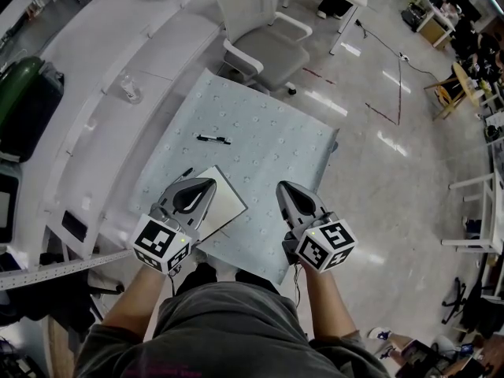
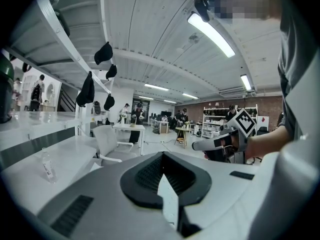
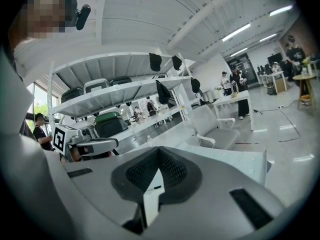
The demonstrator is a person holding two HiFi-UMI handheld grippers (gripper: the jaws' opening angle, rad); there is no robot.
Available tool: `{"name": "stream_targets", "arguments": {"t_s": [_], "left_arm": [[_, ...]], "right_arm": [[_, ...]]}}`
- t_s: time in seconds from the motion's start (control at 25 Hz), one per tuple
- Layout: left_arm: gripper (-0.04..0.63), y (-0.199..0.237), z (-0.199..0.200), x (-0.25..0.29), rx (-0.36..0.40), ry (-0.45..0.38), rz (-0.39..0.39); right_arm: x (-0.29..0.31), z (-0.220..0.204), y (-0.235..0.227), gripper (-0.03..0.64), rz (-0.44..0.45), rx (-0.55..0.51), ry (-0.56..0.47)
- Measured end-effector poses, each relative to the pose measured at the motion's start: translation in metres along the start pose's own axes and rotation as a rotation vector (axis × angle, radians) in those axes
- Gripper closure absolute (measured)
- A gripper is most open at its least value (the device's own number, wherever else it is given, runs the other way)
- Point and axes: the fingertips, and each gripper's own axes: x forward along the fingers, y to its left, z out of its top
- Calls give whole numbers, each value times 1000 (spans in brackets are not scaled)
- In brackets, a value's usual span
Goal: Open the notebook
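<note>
A white notebook (image 1: pixel 223 199) lies closed on the pale blue table (image 1: pixel 276 132), near its front left. My left gripper (image 1: pixel 206 184) hovers over the notebook's near left part, jaws together and nothing between them. My right gripper (image 1: pixel 283 186) hangs over bare table to the right of the notebook, jaws also together and empty. In the left gripper view my own jaws (image 2: pixel 161 154) meet at the tip, and the right gripper (image 2: pixel 197 145) shows off to the side. The right gripper view shows its jaws (image 3: pixel 159 149) closed, with the left gripper (image 3: pixel 112 142) beside it.
A black pen (image 1: pixel 213 139) lies on the table beyond the notebook. A grey office chair (image 1: pixel 264 42) stands at the table's far edge. A long white bench at the left carries a clear bottle (image 1: pixel 130 89) and a green case (image 1: pixel 20 85). Several people stand far off in the room.
</note>
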Motion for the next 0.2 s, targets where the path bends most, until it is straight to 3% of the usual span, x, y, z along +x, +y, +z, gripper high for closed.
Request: {"name": "stream_targets", "arguments": {"t_s": [0.2], "left_arm": [[595,2,2,-1,4,-2,2]], "right_arm": [[2,2,2,612,2,-1,-2]]}}
